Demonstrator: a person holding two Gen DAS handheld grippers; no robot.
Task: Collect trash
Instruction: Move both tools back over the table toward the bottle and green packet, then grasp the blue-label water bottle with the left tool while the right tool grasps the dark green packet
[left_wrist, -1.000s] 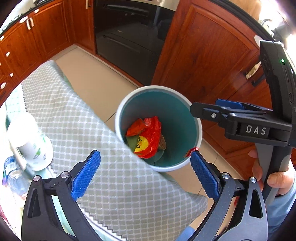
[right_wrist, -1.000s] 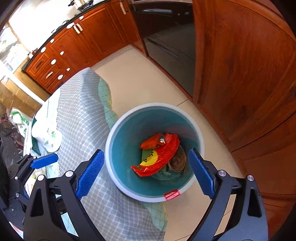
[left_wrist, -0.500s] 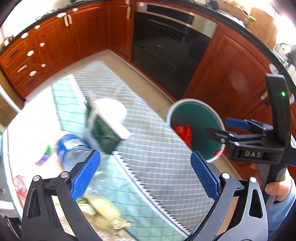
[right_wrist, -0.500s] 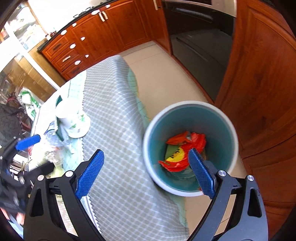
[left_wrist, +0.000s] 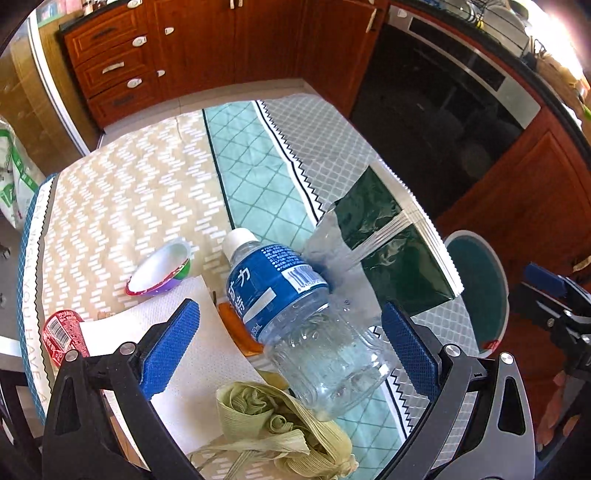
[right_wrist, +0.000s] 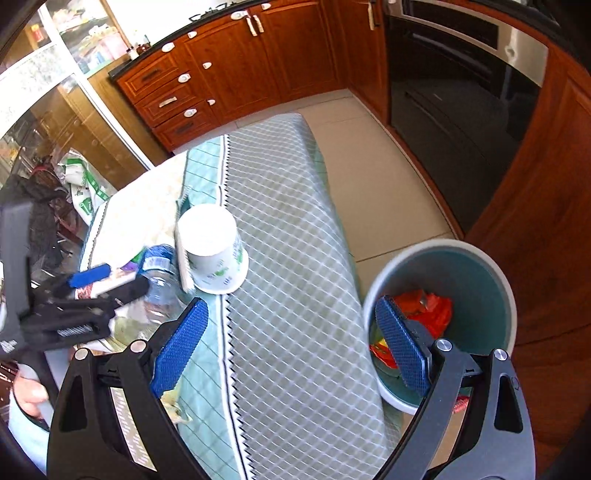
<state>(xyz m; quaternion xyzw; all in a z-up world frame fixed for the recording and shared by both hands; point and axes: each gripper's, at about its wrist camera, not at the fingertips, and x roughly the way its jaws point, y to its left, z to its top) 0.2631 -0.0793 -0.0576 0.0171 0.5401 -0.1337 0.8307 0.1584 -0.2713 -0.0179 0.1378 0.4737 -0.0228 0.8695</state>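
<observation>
My left gripper (left_wrist: 291, 347) is open over the table, its jaws either side of an empty plastic bottle (left_wrist: 295, 317) with a blue label that lies on its side. Around it lie corn husks (left_wrist: 280, 428), a white paper towel (left_wrist: 184, 332), a small yogurt cup (left_wrist: 162, 269), a red-lidded cup (left_wrist: 61, 332) and a dark green wrapper (left_wrist: 391, 236). My right gripper (right_wrist: 291, 350) is open and empty above the table's right edge, next to the teal trash bin (right_wrist: 476, 273) on the floor, which holds red wrappers (right_wrist: 424, 310). A white upturned cup (right_wrist: 214, 247) stands on the table.
The table (left_wrist: 122, 199) has a patterned cloth and stands in a kitchen with wooden cabinets (left_wrist: 221, 48) and a black oven (left_wrist: 443, 99). The bin also shows at the right in the left wrist view (left_wrist: 476, 288). The left gripper shows at the left in the right wrist view (right_wrist: 85, 295).
My left gripper has swung from over the bin back to the table and now straddles the bottle. My right gripper has pulled back from over the bin toward the table edge.
</observation>
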